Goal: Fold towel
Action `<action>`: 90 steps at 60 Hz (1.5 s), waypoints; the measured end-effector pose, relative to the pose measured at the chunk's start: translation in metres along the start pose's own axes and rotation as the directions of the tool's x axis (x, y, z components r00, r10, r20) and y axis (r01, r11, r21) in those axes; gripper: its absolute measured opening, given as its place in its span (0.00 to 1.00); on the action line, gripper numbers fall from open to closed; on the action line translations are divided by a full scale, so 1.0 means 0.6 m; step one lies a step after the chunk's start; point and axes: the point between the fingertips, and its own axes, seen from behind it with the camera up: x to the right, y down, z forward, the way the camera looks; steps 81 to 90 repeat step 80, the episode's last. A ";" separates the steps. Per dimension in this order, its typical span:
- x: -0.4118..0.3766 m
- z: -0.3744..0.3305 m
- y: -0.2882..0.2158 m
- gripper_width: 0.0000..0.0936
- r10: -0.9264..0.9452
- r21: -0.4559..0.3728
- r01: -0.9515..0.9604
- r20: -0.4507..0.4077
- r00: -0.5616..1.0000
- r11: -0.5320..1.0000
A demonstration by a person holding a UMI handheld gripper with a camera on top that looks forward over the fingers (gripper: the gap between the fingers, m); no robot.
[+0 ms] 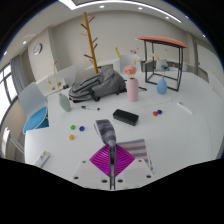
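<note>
The towel [106,131] is grey with dark and light stripes. A fold of it rises between my fingers, and the rest lies on the white table [170,135] just right of the fingers [135,151]. My gripper [112,160] is shut on the towel's edge, its magenta pads [101,158] pressed together with the cloth pinched in the seam. The gripper sits low over the table's near edge. The part of the towel under the fingers is hidden.
Beyond the towel lie a black case [125,117], small coloured balls [72,128], a pink cylinder [132,89], a grey backpack [95,85] and a blue vase [162,87]. A blue chair [37,118] stands at the left. A wooden coat rack [90,40] stands behind.
</note>
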 end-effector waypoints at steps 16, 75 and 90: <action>0.156 0.072 0.070 0.05 -0.048 -0.066 0.042 -0.089 0.995 0.997; 0.091 -0.440 0.054 0.91 -0.128 -0.020 0.126 -0.212 0.969 0.992; 0.086 -0.437 0.057 0.91 -0.115 -0.028 0.112 -0.207 0.972 0.993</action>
